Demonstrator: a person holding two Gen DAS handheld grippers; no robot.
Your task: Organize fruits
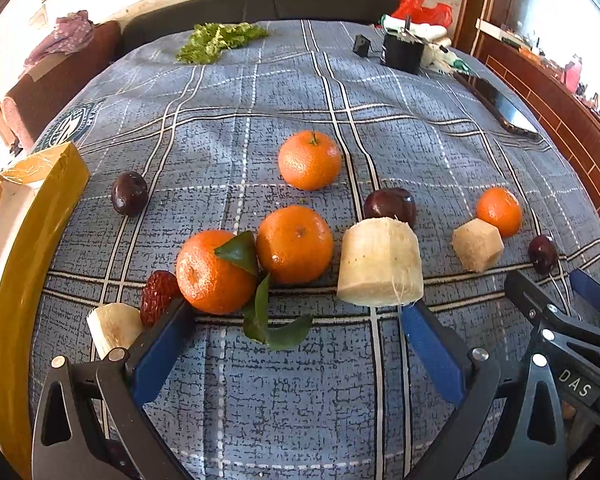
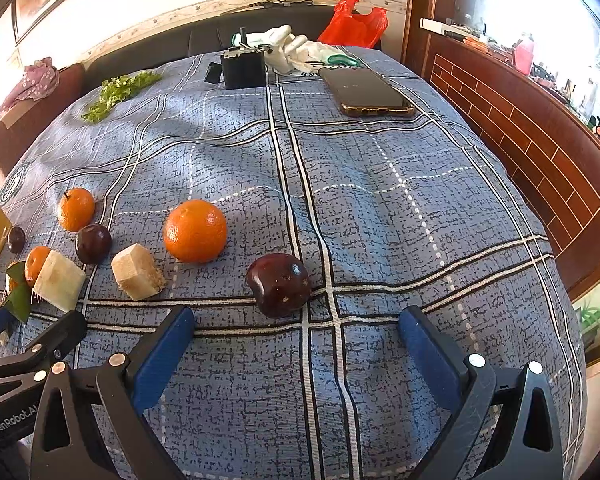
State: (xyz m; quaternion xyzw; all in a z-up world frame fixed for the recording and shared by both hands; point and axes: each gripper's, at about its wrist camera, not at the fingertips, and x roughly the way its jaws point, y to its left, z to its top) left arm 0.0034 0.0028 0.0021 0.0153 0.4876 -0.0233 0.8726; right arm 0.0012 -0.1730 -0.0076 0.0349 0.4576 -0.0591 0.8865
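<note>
yellow box cut off at edge — banana piece half hidden behind left gripper.

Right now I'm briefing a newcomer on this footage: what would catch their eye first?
Bright oranges: a leafy orange sits just ahead of the open left tongs, on the blue plaid cloth. In the right wrist view, a dark plum lies just ahead of the open right tongs.

Left gripper, right gripper: blk frames w/ silver screws, blue fingers; "DAS", "GenRobot" markings.
</note>
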